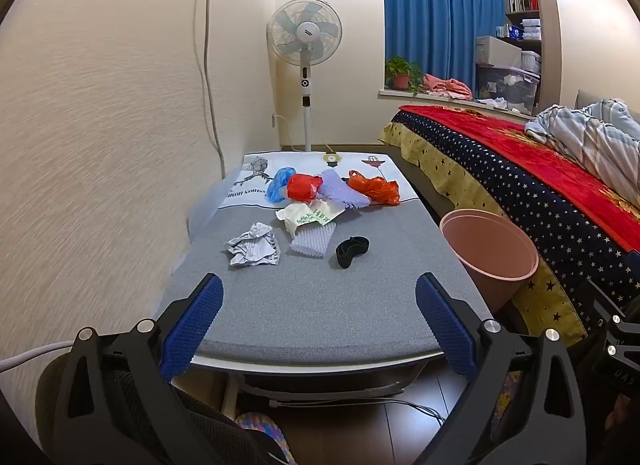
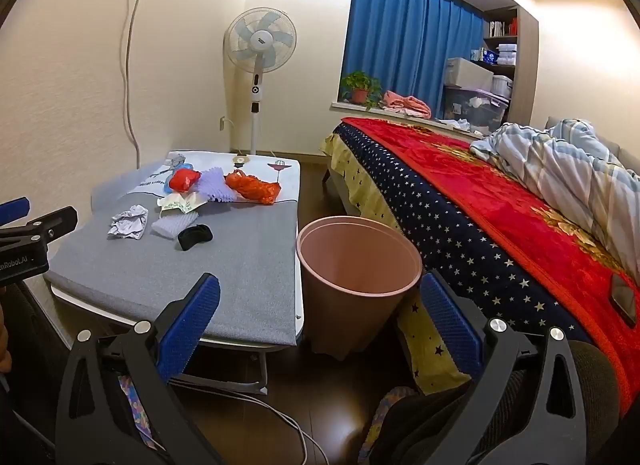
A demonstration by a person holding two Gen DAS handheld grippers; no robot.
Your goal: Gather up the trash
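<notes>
Trash lies on a low grey table (image 1: 320,305) (image 2: 240,289): a crumpled paper ball (image 1: 253,249) (image 2: 128,221), a black band (image 1: 351,251) (image 2: 195,236), white foam netting (image 1: 313,240) (image 2: 174,223), a printed wrapper (image 1: 310,215), purple foam (image 1: 342,189) (image 2: 215,183), red and orange plastic bags (image 1: 303,187) (image 1: 374,187) (image 2: 252,187), and a blue bag (image 1: 280,183). An empty pink bin (image 1: 490,249) (image 2: 358,261) stands on the floor right of the table. My left gripper (image 1: 318,319) is open over the table's near edge. My right gripper (image 2: 320,317) is open in front of the bin.
A bed with a red and starred cover (image 1: 520,169) (image 2: 500,205) runs along the right, close behind the bin. A standing fan (image 1: 306,41) (image 2: 260,45) is beyond the table. The wall (image 1: 100,145) borders the table's left side. Cables (image 2: 280,417) lie on the floor.
</notes>
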